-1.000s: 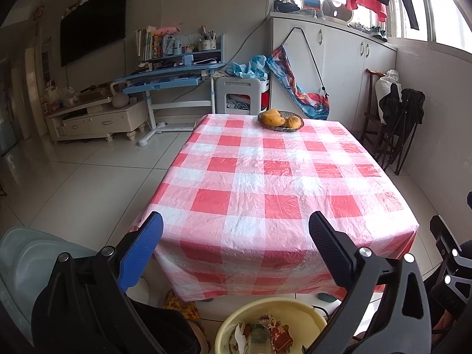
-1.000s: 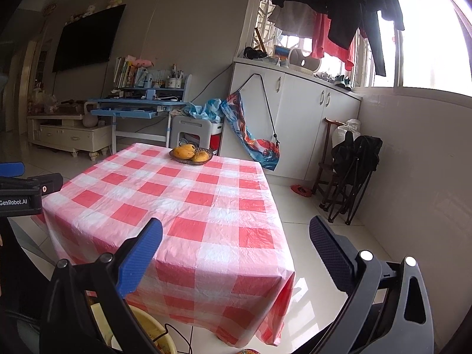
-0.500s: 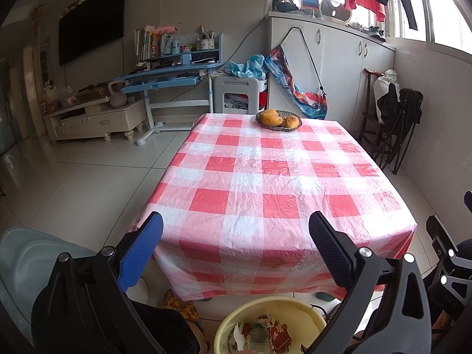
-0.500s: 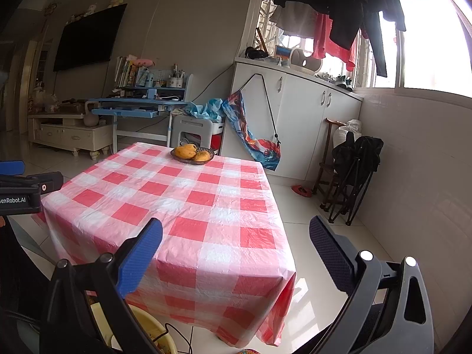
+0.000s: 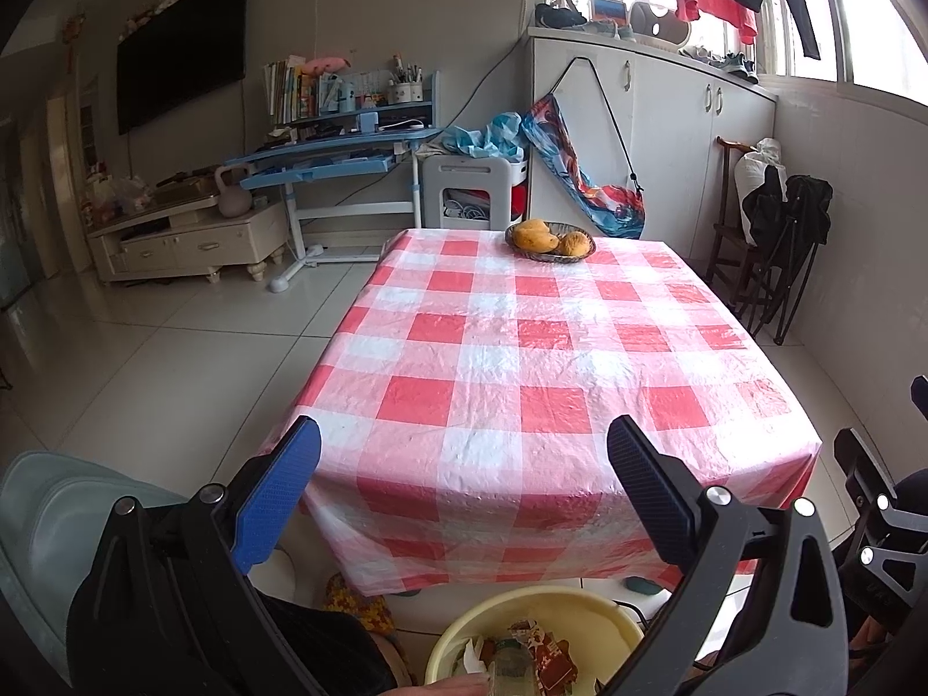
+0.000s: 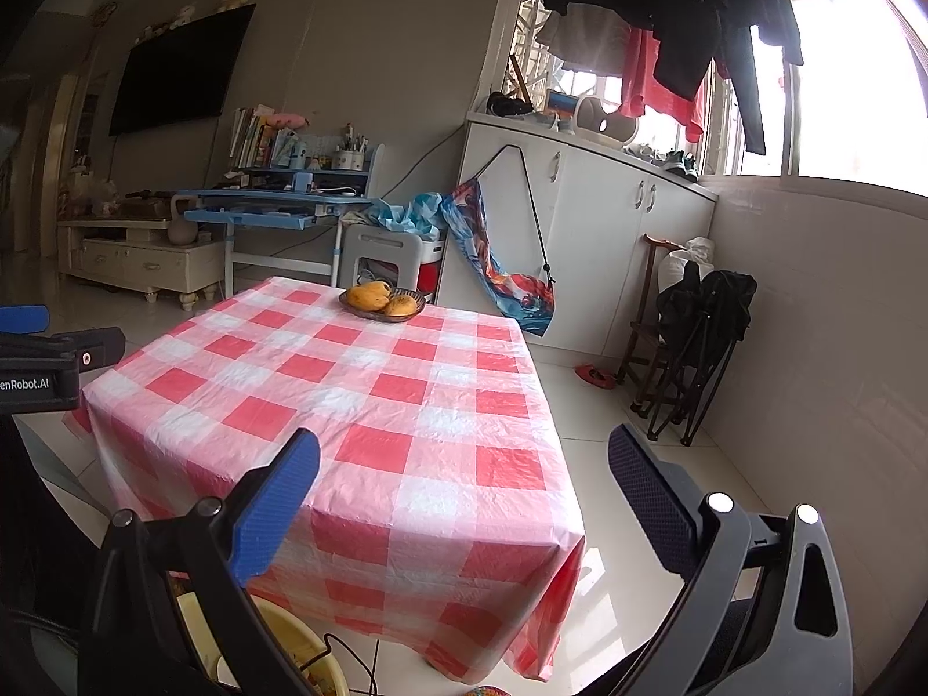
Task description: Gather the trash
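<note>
Tablecloth [image 5: 539,342] ahead of fingers: thin glossy plastic, crinkled, red-white check. Floor [image 5: 151,359] left of it: glossy smooth tile. Basin [image 5: 522,609] below fingers: smooth yellow plastic, crumpled wrappers [image 5: 522,652] inside. Finger pads [image 5: 278,493]: textured, matt, rubbery. Basket [image 5: 550,243] beyond: woven.

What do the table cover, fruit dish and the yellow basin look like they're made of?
Table cover: likely thin plastic sheet, red and white check; glossy, finely crinkled, hanging in stiff folds at the edge.
Fruit dish: dark, shallow, possibly woven or wire; too small to tell.
Yellow basin: probably moulded plastic; smooth, pale, rolled rim, holding wrappers.
Both grippers are open and empty.
</note>
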`<state>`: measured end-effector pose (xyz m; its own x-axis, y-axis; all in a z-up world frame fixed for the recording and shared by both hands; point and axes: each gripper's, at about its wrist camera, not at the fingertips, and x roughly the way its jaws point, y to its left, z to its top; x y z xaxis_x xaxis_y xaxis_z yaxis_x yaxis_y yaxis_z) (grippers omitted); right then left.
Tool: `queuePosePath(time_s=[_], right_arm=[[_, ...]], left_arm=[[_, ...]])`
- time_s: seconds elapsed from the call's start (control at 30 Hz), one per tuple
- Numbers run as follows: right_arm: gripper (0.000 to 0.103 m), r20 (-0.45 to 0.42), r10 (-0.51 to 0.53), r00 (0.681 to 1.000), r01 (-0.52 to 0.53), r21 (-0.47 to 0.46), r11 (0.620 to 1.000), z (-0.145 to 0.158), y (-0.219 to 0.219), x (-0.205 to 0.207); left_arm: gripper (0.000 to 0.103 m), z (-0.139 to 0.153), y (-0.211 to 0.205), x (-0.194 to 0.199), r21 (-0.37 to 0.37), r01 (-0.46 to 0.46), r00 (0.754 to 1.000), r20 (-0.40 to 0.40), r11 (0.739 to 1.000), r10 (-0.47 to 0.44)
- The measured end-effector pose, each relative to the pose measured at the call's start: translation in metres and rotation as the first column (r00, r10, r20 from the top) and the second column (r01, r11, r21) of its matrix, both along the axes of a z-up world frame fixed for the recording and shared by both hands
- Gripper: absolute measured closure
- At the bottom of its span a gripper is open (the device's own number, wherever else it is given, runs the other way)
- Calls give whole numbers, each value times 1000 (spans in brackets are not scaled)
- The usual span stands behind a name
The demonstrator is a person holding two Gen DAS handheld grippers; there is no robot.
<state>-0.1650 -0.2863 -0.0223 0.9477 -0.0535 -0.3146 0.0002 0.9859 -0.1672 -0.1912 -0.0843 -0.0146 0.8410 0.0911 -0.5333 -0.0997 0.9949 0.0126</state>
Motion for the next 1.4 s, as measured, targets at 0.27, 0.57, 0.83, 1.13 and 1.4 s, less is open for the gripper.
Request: queuePosePath(time_s=[0.27,0.57,0.83,1.13,1.4], right_arm=[[8,-2,13,1000,-13,-12,1000,0,0,1],[8,-3,16,1000,-16,-15,1000,-1,1,0],[8,-6,21,1000,-21,-19,1000,-2,1,1],[8,-7,31,999,-31,-27,999,-3,1,1],[8,-6,32,999,-32,-27,999,-3,1,1]], left_arm=[[7,1,2,0,4,-3,1000,-1,1000,3],[7,0,7,0,11,-8,1000,-3,1000,8],[7,-1,9,-1,15,-7,1000,-5,1000,7],[7,-1,8,-2,17,-6,1000,-5,1000,6],[7,-1,8,-2,18,-6,1000,-5,1000,6]])
